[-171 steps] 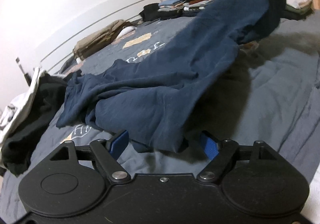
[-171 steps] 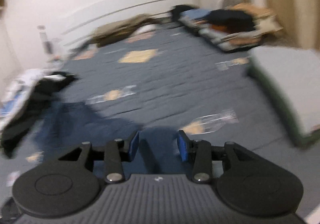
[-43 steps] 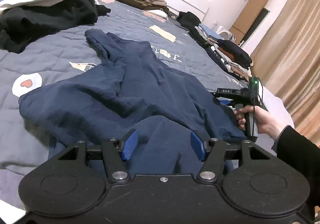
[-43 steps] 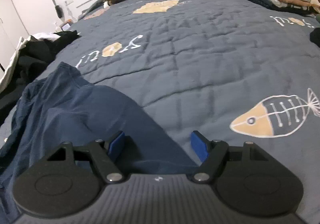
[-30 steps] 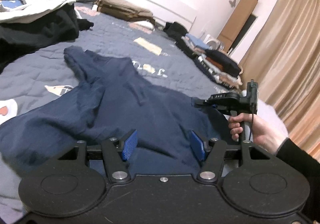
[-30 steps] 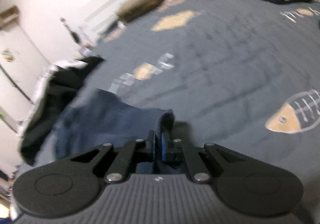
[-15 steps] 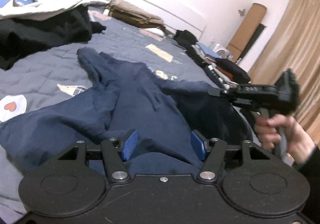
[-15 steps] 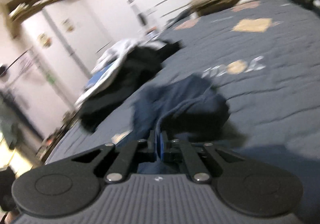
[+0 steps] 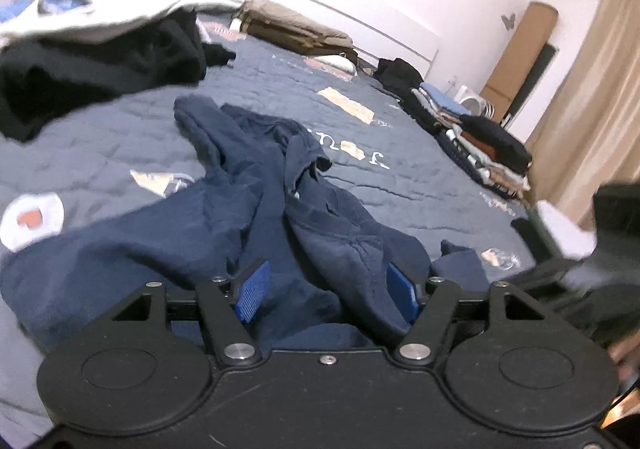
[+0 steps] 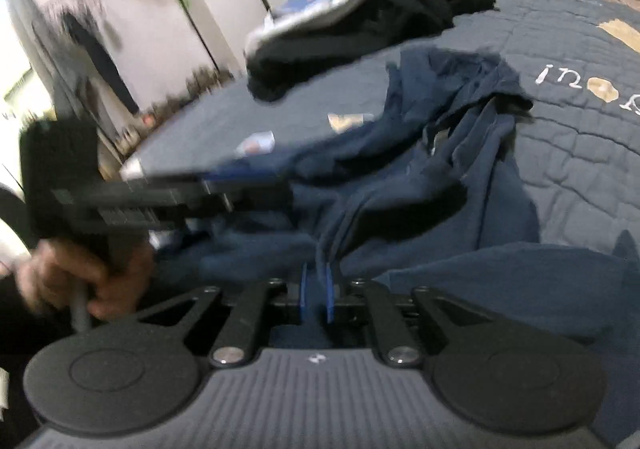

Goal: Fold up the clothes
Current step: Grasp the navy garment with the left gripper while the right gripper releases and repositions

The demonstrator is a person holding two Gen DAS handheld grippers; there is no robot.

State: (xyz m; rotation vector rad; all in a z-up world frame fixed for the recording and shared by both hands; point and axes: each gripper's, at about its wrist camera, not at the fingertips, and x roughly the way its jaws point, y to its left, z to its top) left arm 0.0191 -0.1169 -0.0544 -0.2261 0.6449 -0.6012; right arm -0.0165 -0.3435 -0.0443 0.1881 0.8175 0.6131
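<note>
A navy blue shirt [image 9: 256, 209] lies crumpled on the grey quilted bed [image 9: 400, 185]. My left gripper [image 9: 326, 291] is open, and loose folds of the shirt lie between its blue pads. In the right wrist view, my right gripper [image 10: 316, 289] is shut on a pinched fold of the same navy shirt [image 10: 460, 169], which runs up and away from the pads. The left gripper's body, held in a hand [image 10: 80, 273], crosses the left of the right wrist view, blurred.
A heap of black and white clothes [image 9: 100, 57] lies at the bed's far left. Folded tan clothes [image 9: 296, 29] rest by the headboard. A stack of folded clothes [image 9: 476, 141] lines the bed's right edge, with curtains [image 9: 592, 109] beyond.
My right gripper shut on the shirt's edge about a second ago and has carried it leftward across the garment. The shirt is more bunched now. My left gripper stays open.
</note>
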